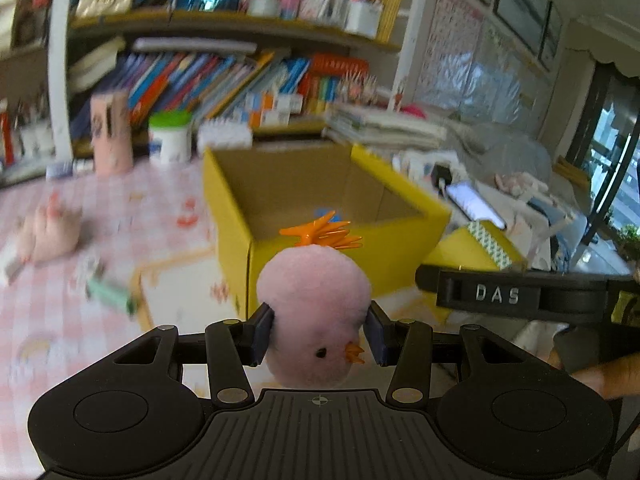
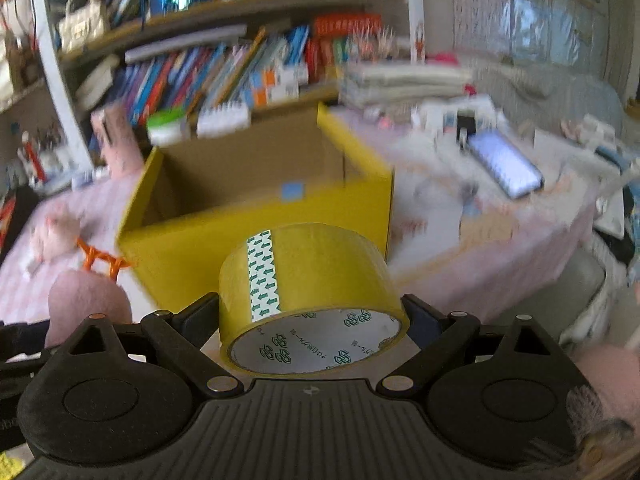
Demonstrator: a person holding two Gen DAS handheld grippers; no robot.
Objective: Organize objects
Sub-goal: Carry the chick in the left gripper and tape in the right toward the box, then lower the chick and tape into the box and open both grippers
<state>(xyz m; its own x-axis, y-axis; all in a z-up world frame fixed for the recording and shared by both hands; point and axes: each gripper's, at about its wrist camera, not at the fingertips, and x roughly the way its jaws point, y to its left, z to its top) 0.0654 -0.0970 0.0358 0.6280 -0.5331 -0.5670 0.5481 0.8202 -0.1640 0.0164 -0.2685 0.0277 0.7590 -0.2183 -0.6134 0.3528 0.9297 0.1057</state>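
Two grips: left gripper (image 1: 319, 334) pinches pink chick (image 1: 314, 316); right gripper (image 2: 314, 320) clamps tape roll (image 2: 304, 276).

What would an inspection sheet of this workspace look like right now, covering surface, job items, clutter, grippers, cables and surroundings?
Surface: pink checked tablecloth, cluttered.
Job's things: open yellow cardboard box; pink plush chick with orange feet; yellow packing tape roll.
Clutter: second pink plush toy, mint green object, lit phone, green-lidded white tub.
Grippers: left gripper jaws shut on the chick; right gripper jaws shut on the tape roll.
Cables: nothing seen.
Surroundings: crowded wooden bookshelf, stacked papers.
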